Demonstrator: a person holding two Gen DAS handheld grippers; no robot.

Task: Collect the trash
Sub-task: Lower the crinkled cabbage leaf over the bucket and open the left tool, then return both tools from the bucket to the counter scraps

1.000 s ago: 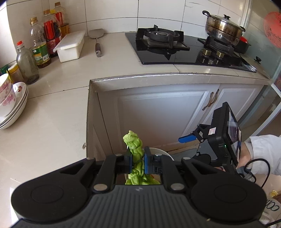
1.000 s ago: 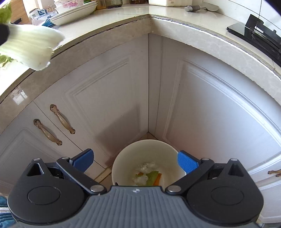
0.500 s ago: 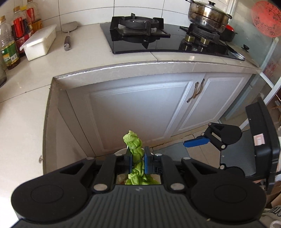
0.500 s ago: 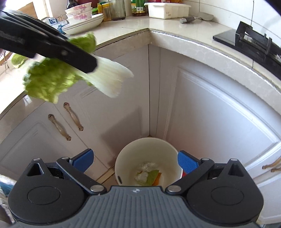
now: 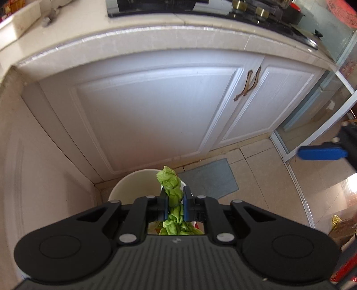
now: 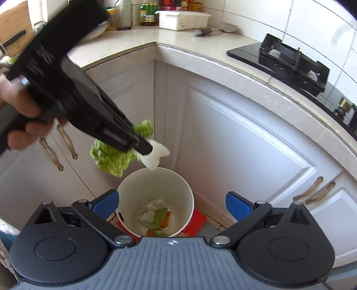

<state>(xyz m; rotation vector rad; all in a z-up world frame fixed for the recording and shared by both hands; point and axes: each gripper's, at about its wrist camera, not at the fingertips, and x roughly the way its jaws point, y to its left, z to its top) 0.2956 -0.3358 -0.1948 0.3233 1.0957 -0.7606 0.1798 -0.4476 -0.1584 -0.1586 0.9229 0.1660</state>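
L gripper [image 5: 174, 204] tight on lettuce [image 5: 171, 189]

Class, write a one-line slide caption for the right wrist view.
Left gripper holds a cabbage leaf above the white bin.

Domestic kitchen. Indicators: tiled wall [image 6: 263, 20]; corner table [image 6: 200, 55] over white panelled cabinet doors [image 5: 156, 111] with bronze handles [image 5: 247, 85]; black gas hob [image 6: 287, 64]; oil and sauce bottles [image 6: 147, 13]; stacked plates [image 6: 98, 31]; tiled floor [image 5: 263, 189].
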